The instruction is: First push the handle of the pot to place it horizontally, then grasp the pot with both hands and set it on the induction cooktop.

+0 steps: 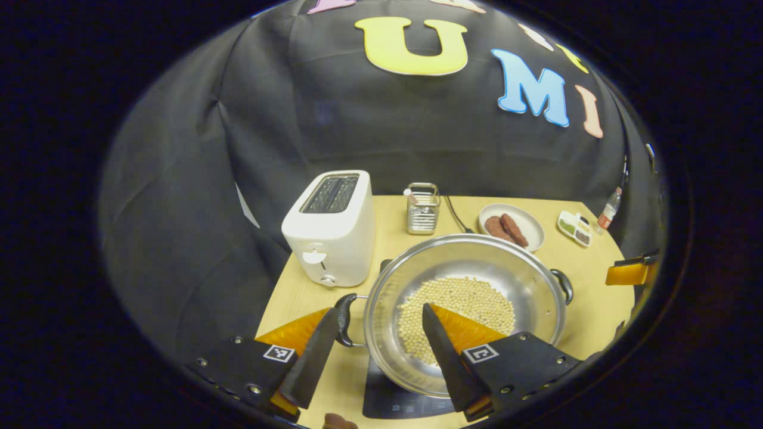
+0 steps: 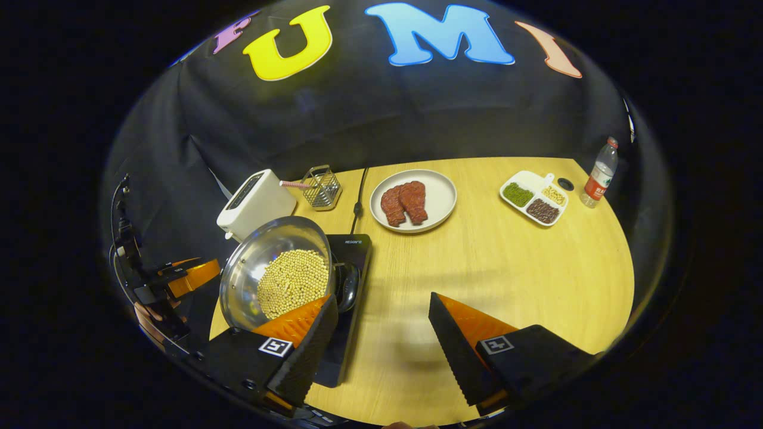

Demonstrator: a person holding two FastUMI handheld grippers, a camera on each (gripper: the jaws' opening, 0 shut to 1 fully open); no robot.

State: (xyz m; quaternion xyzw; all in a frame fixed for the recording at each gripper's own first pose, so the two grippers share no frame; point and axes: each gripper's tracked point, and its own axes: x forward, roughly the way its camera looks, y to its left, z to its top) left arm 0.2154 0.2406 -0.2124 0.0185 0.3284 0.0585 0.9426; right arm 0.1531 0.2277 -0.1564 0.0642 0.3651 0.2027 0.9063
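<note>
The pot (image 1: 465,304), a wide steel pan with a layer of pale beans (image 1: 456,313) across its bottom, sits on the black induction cooktop (image 1: 405,402) at the near left part of the wooden table (image 2: 506,268). In the left gripper view the left gripper (image 1: 375,342) is spread wide and grasps nothing: one finger lies just outside the pot's left black handle (image 1: 344,319), the other reaches in over the rim above the beans; whether either touches the pot cannot be told. The pot's right handle (image 1: 563,286) sticks out on the far side of the rim. In the right gripper view the right gripper (image 2: 381,339) is likewise released, its fingers well apart, the left one overlapping the pot's near rim and cooktop (image 2: 351,280), the right one over bare table. The left gripper shows again there at the far left edge (image 2: 179,277), beside the pot. Behind the pot stand a white toaster (image 1: 331,229) and a small wire holder (image 1: 423,208); farther right lie a plate (image 2: 438,199) with two pieces of meat (image 2: 404,202), a divided dish of grains (image 2: 533,196), and a bottle (image 2: 599,173) near the far right corner.
</note>
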